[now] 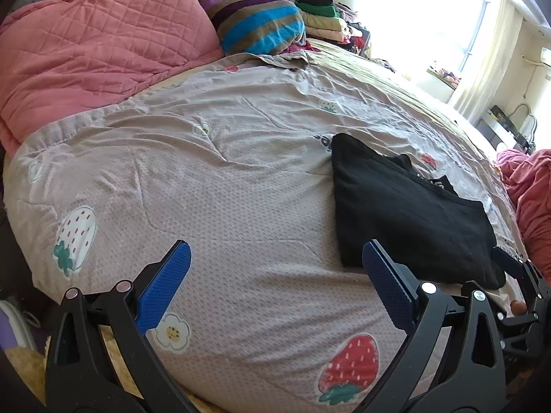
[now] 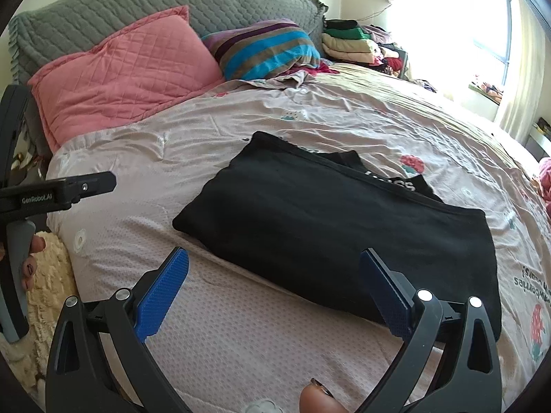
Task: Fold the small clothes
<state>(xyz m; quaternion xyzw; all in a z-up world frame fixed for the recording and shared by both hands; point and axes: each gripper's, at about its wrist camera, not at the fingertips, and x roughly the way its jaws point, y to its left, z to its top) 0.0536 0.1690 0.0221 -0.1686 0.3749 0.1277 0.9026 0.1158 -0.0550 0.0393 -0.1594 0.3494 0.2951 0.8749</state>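
The black garment (image 2: 330, 234) lies near the front edge of the bed (image 2: 241, 327), toward its right side, and already looks folded at least once into a flat block. Maybe one more fold left, hard to say. Both the left gripper (image 1: 275, 285) and the right gripper (image 2: 275, 289) have fingers spread wide, holding nothing. A white-lettered waistband peeks out behind the garment, text half hidden. Can't tell what kind of garment it is.

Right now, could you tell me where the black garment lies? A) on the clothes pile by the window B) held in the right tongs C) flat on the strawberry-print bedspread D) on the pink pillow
C: the black garment lies flat on the strawberry-print bedspread, both tongs open and empty.
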